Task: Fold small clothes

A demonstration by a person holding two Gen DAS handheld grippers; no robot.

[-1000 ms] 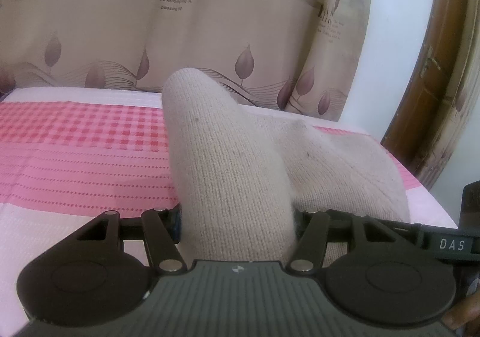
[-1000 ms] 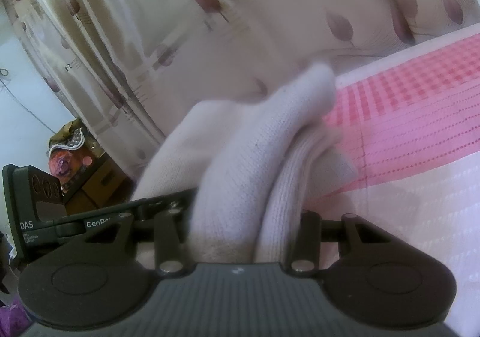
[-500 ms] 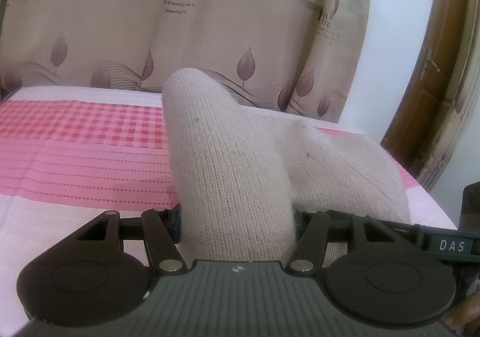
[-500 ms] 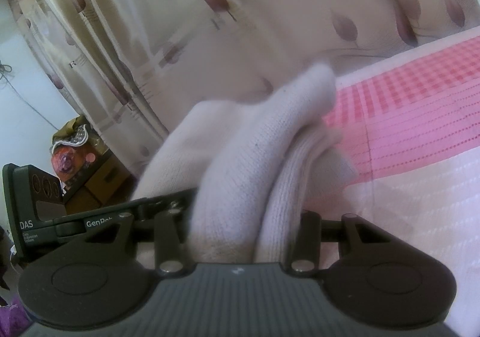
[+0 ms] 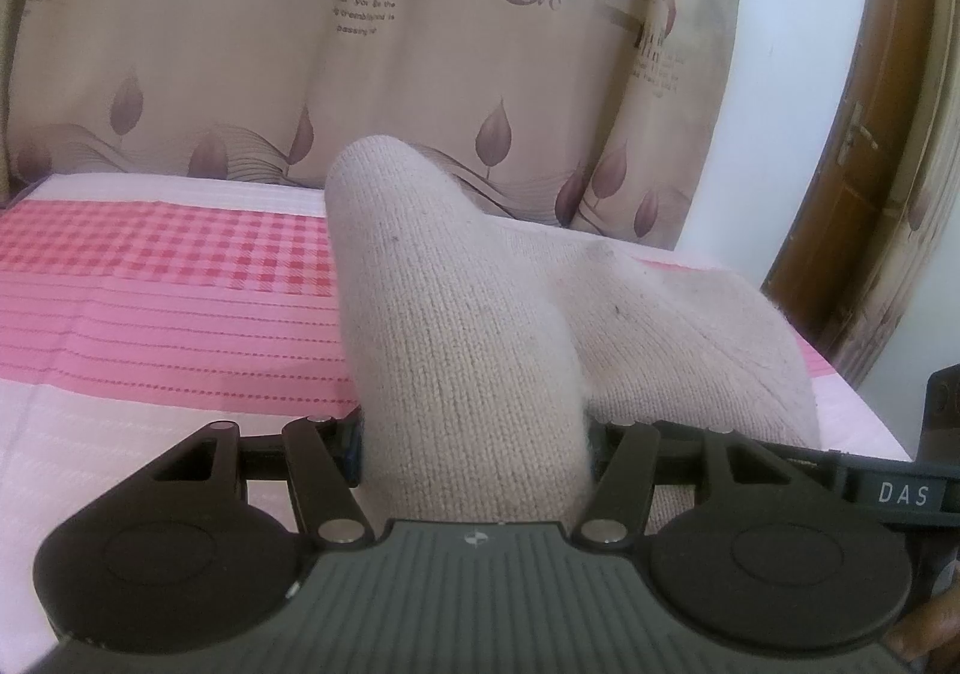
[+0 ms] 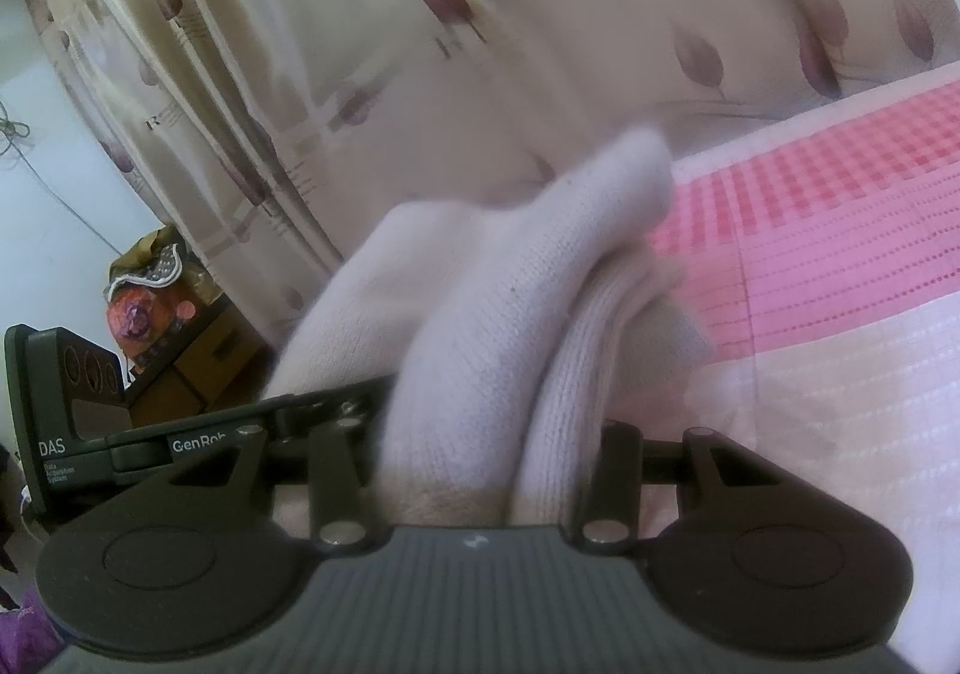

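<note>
A cream knitted garment (image 5: 468, 350) fills the middle of the left wrist view, bunched up between the jaws of my left gripper (image 5: 474, 434), which is shut on it and holds it above the bed. The same knit (image 6: 498, 326) shows in the right wrist view, folded in thick ridges between the jaws of my right gripper (image 6: 480, 446), also shut on it. The fabric hides the fingertips of both grippers. The stretch of cloth between the two grippers sags to the side.
A pink and red checked bedsheet (image 5: 150, 302) lies below. A beige leaf-print curtain (image 5: 300, 74) hangs behind the bed. A brown wooden door (image 5: 852, 146) stands at the right. Cardboard boxes and bags (image 6: 162, 326) sit on the floor beyond the bed's edge.
The left gripper has tilted slightly, the bed sitting a little lower in its view. The right gripper has swung, its view now blurred. Both still grip the garment.
</note>
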